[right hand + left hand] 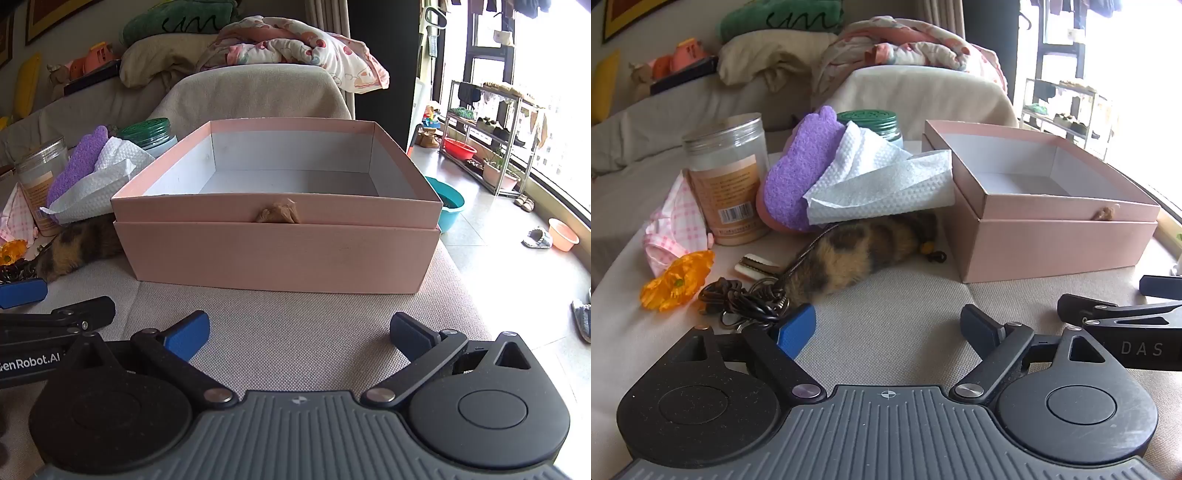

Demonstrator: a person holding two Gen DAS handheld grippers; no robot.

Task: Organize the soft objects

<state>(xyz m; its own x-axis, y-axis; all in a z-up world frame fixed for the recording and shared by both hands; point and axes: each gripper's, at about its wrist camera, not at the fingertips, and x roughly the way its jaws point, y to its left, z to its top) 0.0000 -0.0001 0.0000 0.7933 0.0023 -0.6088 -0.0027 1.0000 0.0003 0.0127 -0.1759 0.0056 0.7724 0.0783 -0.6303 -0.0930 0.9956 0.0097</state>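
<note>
Fabric, pink-checked [670, 229], sits crumpled far left beside the jar [729, 181]; the purple sponge [803, 166] and paper towel [882, 181] should squash easily, so pinch mid-body. Furry toy [849, 254] lies against the empty pink box [1052, 206]. Left gripper [888, 325] and right gripper [299, 332] both gape, holding nothing.

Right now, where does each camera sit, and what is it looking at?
Left wrist: rides the open left hand-held gripper, facing the furry toy, purple sponge and paper towel.
Right wrist: rides the open right hand-held gripper, facing the empty pink box.
Shared: box, toy, sponge, towel, each other's gripper.
</note>
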